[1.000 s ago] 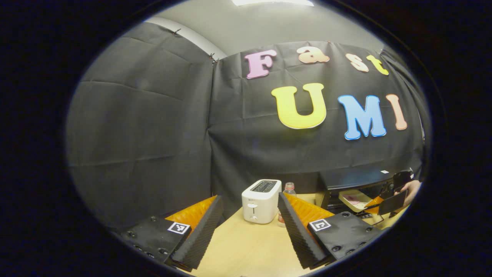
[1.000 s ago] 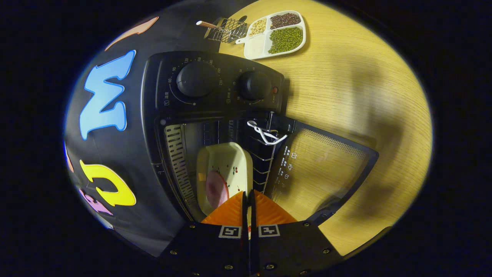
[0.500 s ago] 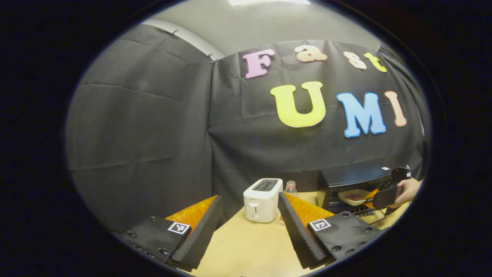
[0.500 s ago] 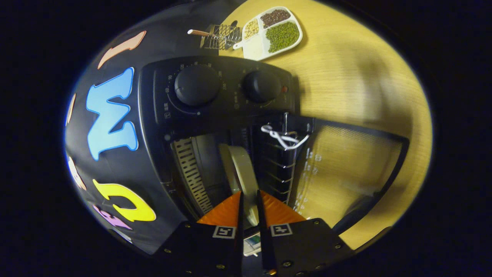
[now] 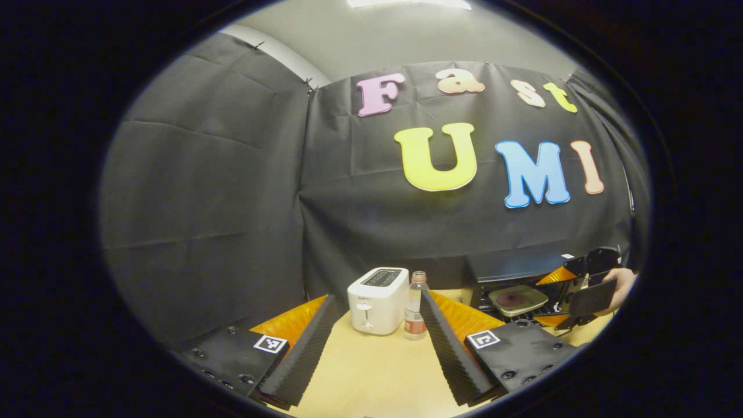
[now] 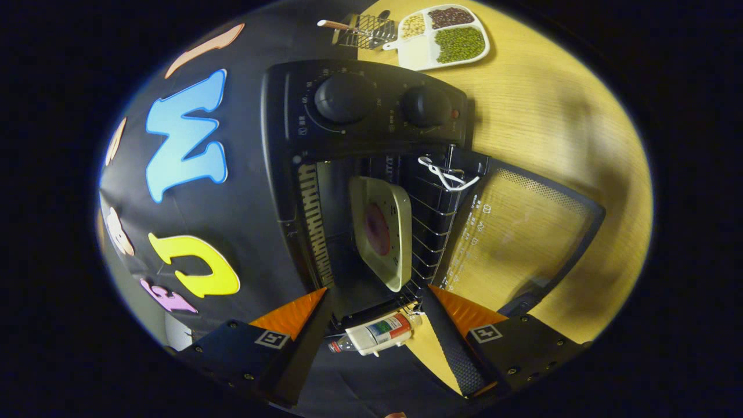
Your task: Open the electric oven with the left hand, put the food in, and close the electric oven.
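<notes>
Two grippers in play, both with fingers spread apart and holding nothing. Right gripper (image 6: 374, 325) hangs just outside the mouth of the black electric oven (image 6: 360, 110), camera rolled sideways. Straight ahead of its fingers, inside the cavity, the cream square dish with a dark red round of food (image 6: 380, 229) sits on the wire rack (image 6: 429, 226); dish and fingers are apart. The glass oven door (image 6: 522, 232) lies dropped open beyond the right-hand finger. Two black knobs on the oven's panel, farther ahead. Past the oven, on the pale wooden table (image 6: 551, 116), a white divided tray of green, dark and pale beans (image 6: 444, 35) beside a small wire basket (image 6: 365, 32).

Left gripper (image 5: 374, 342) is held low over the table, well apart from the oven. Between and beyond its fingers stand a white two-slot toaster (image 5: 377, 299) and a clear plastic bottle with a red label (image 5: 413, 313), side by side. Far off past its right finger, the oven shows with the dish inside.
</notes>
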{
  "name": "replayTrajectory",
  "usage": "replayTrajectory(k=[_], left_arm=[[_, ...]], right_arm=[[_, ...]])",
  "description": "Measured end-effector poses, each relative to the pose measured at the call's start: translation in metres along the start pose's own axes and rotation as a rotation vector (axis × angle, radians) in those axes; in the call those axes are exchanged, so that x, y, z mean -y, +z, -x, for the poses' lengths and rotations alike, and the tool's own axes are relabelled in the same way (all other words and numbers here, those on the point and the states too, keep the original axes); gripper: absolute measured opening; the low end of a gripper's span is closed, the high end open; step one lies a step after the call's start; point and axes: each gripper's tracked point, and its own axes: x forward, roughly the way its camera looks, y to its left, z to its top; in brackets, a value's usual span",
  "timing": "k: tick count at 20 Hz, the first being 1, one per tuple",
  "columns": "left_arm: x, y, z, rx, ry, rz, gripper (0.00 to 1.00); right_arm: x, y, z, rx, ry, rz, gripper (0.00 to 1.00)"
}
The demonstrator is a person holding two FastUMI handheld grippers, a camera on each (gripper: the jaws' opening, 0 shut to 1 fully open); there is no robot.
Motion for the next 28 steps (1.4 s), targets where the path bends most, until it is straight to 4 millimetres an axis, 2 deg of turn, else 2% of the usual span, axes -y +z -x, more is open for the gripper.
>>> replayTrajectory(k=[5,8,11,13,14,16,20,23,28], left_arm=[[0.051,-0.027,-0.007,-0.053,-0.119,0.033,1.00],[0.089,-0.053,-0.010,-0.134,-0.205,0.066,0.93],[0.127,-0.078,-0.008,-0.209,-0.286,0.099,1.00],[0.151,-0.095,-0.006,-0.254,-0.334,0.102,0.97],[0.163,-0.103,-0.004,-0.278,-0.357,0.098,1.00],[0.184,-0.122,-0.001,-0.322,-0.397,0.095,0.97],[0.225,-0.161,0.001,-0.425,-0.473,0.107,1.00],[0.250,-0.191,0.000,-0.494,-0.502,0.080,0.97],[0.277,-0.232,-0.001,-0.594,-0.526,0.007,1.00]], right_arm=[[0.006,0.013,0.039,0.011,-0.030,0.234,0.97],[0.014,0.029,0.065,0.046,-0.067,0.388,0.97],[0.019,0.048,0.092,0.103,-0.098,0.589,0.97],[0.018,0.058,0.111,0.136,-0.107,0.717,0.97],[0.018,0.065,0.120,0.159,-0.114,0.776,0.97],[0.018,0.073,0.139,0.194,-0.122,0.870,0.97],[0.013,0.083,0.175,0.258,-0.132,1.019,0.98],[0.003,0.093,0.201,0.344,-0.149,1.168,0.97],[-0.008,0.107,0.241,0.476,-0.202,1.397,0.98]])
